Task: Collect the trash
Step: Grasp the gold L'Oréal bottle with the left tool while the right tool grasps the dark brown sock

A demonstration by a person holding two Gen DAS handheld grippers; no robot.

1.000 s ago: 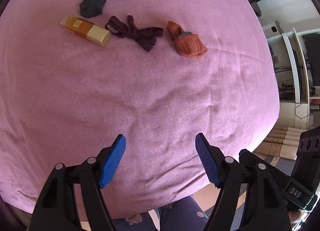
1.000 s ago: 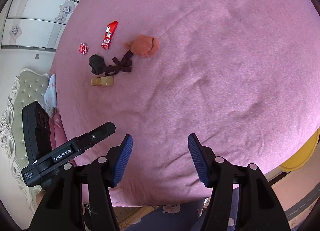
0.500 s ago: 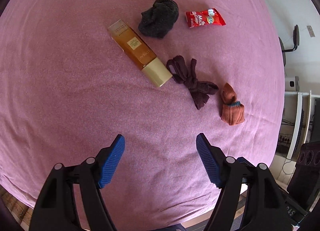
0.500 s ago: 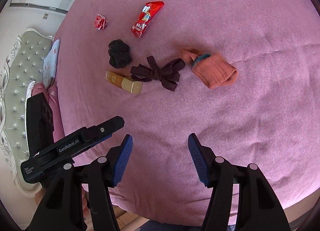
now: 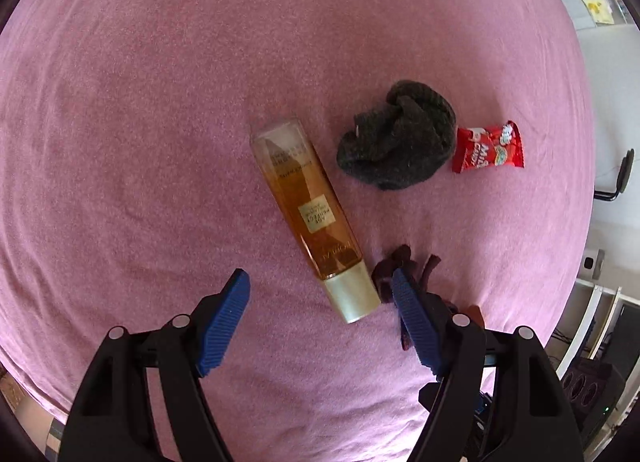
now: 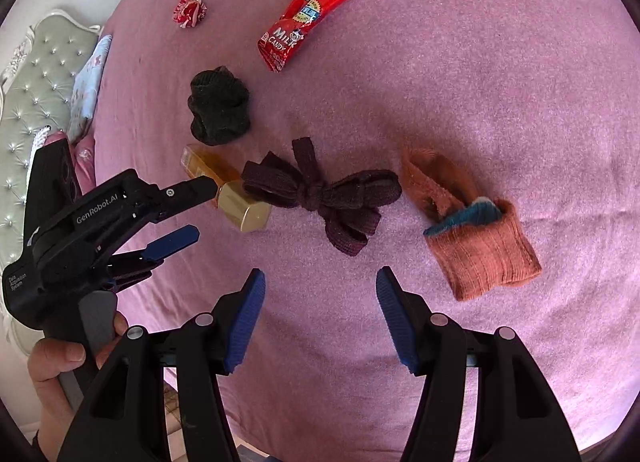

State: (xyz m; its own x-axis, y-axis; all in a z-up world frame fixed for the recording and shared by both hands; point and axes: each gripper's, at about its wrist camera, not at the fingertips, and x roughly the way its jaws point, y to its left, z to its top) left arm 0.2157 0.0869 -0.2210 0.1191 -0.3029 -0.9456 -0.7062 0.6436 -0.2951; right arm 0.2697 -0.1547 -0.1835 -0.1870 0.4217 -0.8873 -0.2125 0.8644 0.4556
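Amber bottle [image 5: 310, 214] lying mid-frame on pink bedspread [image 5: 120, 142], cap between left gripper [image 5: 320, 288] jaws, spread ready; right gripper [image 6: 320, 284] likewise open, empty.

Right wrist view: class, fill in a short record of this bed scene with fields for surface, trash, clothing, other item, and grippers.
surface: pink bedspread
trash: milk candy wrapper; small crumpled wrapper
clothing: dark sock; maroon bow; orange sock
other item: amber bottle, lying flat
grippers: left gripper open by the bottle; right gripper open, empty
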